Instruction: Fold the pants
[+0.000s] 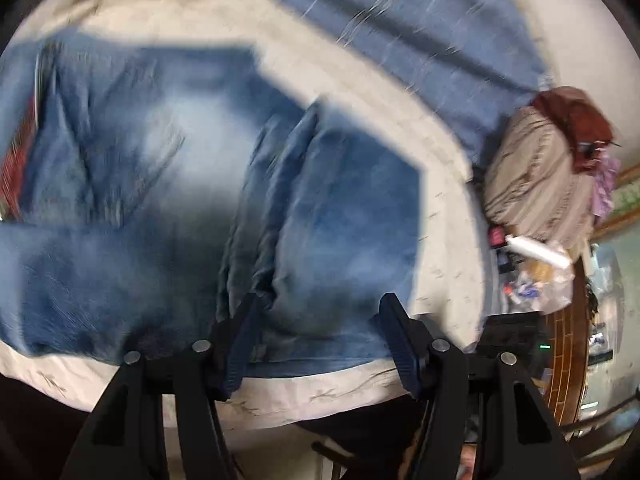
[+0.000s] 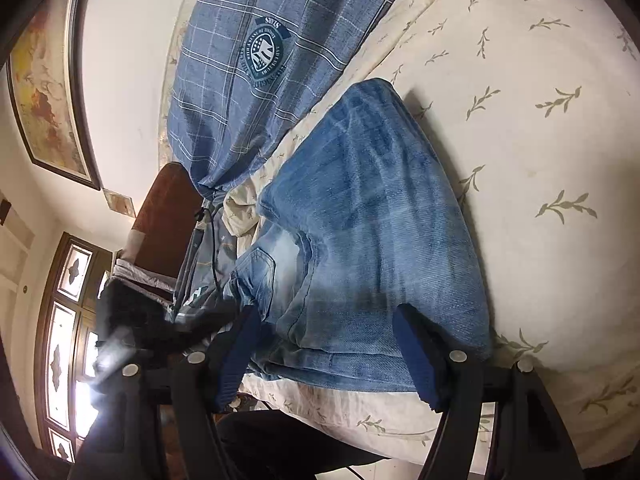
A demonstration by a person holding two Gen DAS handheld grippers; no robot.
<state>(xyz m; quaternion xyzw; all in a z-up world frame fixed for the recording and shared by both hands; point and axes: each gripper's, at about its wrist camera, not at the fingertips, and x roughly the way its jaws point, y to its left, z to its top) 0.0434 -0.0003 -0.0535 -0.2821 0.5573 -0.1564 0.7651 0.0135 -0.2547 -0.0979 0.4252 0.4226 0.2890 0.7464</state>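
The blue jeans (image 1: 168,168) lie on a cream bedsheet (image 1: 448,216), partly folded, with a pale washed patch in the middle. My left gripper (image 1: 320,304) hovers over their near edge, pointing steeply down. Its jaws stand open with a raised denim fold between them, and the pads do not press on it. In the right wrist view the jeans (image 2: 372,216) run away from me as a long folded band. My right gripper (image 2: 326,316) stands open astride their near end, and the dark blue fingertips (image 2: 404,320) sit either side of the cloth without clamping it.
A blue checked quilt (image 2: 248,72) with a round crest lies beyond the jeans. A beige bundle (image 1: 532,172) topped with red cloth sits at the bed's far right, above bedside clutter (image 1: 532,272). A framed map (image 2: 44,92) and a window (image 2: 64,320) are on the walls.
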